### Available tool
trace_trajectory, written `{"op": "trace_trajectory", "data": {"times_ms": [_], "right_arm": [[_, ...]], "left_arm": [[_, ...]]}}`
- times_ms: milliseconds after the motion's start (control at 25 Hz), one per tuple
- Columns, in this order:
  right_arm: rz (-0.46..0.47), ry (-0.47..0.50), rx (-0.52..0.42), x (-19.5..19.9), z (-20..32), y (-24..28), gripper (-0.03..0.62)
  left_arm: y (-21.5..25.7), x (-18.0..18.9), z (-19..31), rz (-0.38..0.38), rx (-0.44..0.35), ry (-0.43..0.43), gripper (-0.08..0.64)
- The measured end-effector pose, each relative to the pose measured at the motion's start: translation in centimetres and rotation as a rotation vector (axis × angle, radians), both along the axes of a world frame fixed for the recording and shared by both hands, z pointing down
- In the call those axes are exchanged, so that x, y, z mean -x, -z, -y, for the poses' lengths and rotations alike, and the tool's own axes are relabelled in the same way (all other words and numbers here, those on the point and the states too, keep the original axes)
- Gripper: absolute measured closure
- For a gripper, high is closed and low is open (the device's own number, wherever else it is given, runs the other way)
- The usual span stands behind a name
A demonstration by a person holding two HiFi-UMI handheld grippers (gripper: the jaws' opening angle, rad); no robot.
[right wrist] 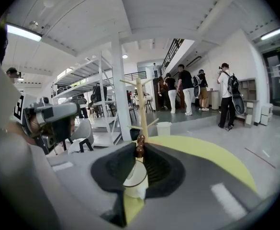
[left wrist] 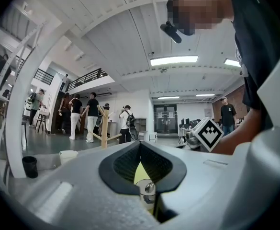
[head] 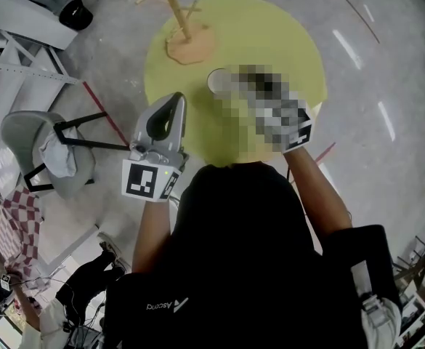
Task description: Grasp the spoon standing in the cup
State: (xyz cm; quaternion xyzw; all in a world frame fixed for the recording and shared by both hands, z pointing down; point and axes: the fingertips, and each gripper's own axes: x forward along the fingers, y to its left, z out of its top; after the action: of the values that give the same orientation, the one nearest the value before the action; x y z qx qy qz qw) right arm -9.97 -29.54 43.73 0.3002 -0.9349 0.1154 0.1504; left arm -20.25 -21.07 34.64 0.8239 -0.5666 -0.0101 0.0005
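The left gripper point(head: 170, 106) hangs over the near left edge of the round yellow-green table point(head: 292, 42). Its jaws are clenched tip to tip, with nothing caught in them. In the left gripper view only a sliver of the table top shows through the dark opening behind the closed tips. Beyond and to the left of that gripper a wooden peg stand point(left wrist: 104, 126) rises from the table's far side. A pale tub point(left wrist: 68, 156) and a small black cup point(left wrist: 29, 166) sit on the floor further left. People point(left wrist: 92, 116) stand in the hall behind.

Ahead and to the right of the left gripper stands the white cup point(head: 217, 80) on the table, on the near side of the peg stand. In the head view it is partly covered by the mosaic patch.

The right gripper point(right wrist: 140, 150) is right at the cup. Its jaws are closed on the brown beaded handle of the spoon point(right wrist: 140, 147), which stands upright and pokes up just above the jaw tips. The cup's rim and wall show below through the opening between the jaws. Straight beyond the tips is the peg stand. Off to this gripper's left the left gripper is visible, well apart from the cup.
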Motion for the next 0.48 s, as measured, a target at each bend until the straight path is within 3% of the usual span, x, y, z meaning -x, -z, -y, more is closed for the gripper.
{"op": "trace_trajectory", "data": {"times_ms": [480], "right_arm": [[0.138,0.044,-0.095,-2.3,-4.5,9.5,0.543]], "left_arm": [[2.1,-0.9,-0.5,0.002,-0.036,-0.012,0.549]]}}
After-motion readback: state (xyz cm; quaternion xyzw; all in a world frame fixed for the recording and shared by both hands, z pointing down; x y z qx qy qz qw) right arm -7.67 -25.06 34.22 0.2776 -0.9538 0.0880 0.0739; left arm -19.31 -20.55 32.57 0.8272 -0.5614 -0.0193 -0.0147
